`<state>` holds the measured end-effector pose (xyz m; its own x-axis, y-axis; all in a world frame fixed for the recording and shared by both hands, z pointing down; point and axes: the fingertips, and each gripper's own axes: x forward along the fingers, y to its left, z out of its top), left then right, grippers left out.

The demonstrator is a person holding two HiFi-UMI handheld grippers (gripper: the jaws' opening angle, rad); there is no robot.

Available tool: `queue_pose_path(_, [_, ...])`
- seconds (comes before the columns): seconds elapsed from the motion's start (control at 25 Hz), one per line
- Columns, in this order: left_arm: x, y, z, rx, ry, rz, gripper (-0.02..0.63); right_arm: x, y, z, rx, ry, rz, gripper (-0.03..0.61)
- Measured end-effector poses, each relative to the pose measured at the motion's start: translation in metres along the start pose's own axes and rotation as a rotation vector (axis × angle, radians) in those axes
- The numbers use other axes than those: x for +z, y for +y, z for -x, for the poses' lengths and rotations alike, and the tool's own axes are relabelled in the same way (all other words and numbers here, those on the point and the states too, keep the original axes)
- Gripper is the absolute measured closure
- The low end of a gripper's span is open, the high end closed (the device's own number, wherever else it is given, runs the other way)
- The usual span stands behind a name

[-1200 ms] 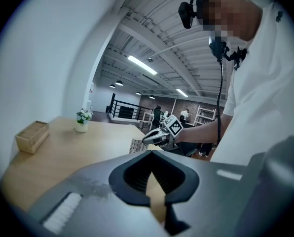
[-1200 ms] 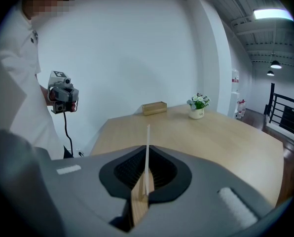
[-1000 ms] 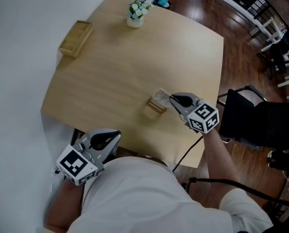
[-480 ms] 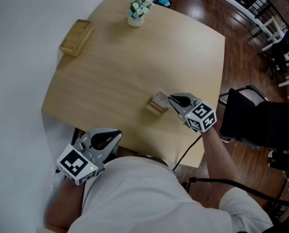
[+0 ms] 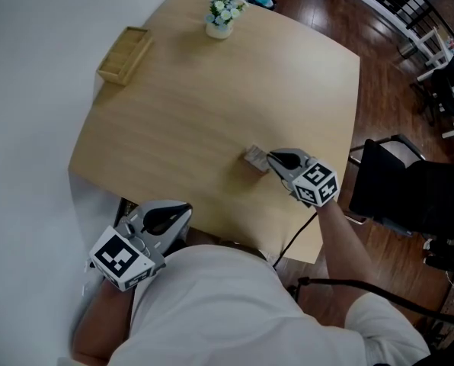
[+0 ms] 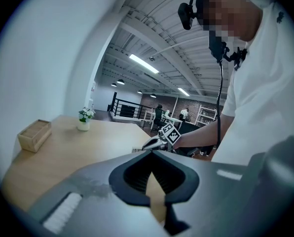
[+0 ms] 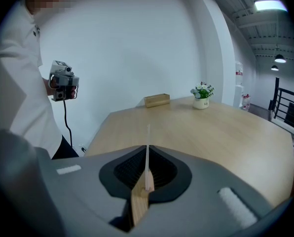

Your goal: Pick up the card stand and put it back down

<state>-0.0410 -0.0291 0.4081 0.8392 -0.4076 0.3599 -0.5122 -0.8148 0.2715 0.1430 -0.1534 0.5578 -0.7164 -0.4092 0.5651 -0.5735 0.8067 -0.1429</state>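
Observation:
The card stand (image 5: 254, 157), a small wooden base holding a thin white card, sits in my right gripper (image 5: 270, 156), low over the light wooden table (image 5: 212, 105) near its front right. In the right gripper view the jaws are shut on the stand's wooden base (image 7: 138, 204), and the card stands upright between them. Whether the base touches the table I cannot tell. My left gripper (image 5: 185, 208) hangs below the table's near edge, close to the person's torso, jaws together and empty. It looks across the table at the right gripper (image 6: 152, 143).
A wooden box (image 5: 124, 56) lies at the table's far left edge, and a small pot of flowers (image 5: 222, 17) stands at the far edge. A black chair (image 5: 410, 189) stands on the dark floor at the right. A cable hangs under the right arm.
My right gripper has sunk towards the table with the card stand in it. The left gripper has kept still.

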Motion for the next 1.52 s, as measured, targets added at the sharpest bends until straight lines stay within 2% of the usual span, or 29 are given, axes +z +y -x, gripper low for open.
queue_pose_path(0.56, [0.001, -0.002, 0.002, -0.007, 0.004, -0.008, 0.611, -0.001, -0.001, 0.0, -0.003, -0.009, -0.012, 0.554])
queue_pose_path(0.68, [0.001, -0.001, 0.006, -0.012, 0.009, -0.014, 0.611, 0.002, 0.002, 0.0, 0.006, -0.018, -0.022, 0.477])
queue_pose_path(0.88, [-0.001, -0.002, 0.012, -0.041, 0.022, -0.026, 0.611, 0.012, 0.007, 0.011, -0.035, -0.049, -0.024, 0.44])
queue_pose_path(1.08, [0.001, 0.002, 0.019, -0.101, 0.02, -0.059, 0.611, 0.045, 0.005, 0.049, -0.196, -0.149, -0.017, 0.437])
queue_pose_path(1.24, [0.003, 0.007, 0.027, -0.16, 0.016, -0.091, 0.611, 0.06, 0.023, 0.088, -0.338, -0.194, -0.008, 0.437])
queue_pose_path(1.36, [0.005, 0.01, 0.031, -0.212, 0.017, -0.118, 0.611, 0.054, 0.05, 0.116, -0.435, -0.2, -0.038, 0.437])
queue_pose_path(1.52, [0.006, 0.012, 0.035, -0.295, 0.019, -0.154, 0.611, 0.029, 0.102, 0.152, -0.567, -0.219, -0.149, 0.437])
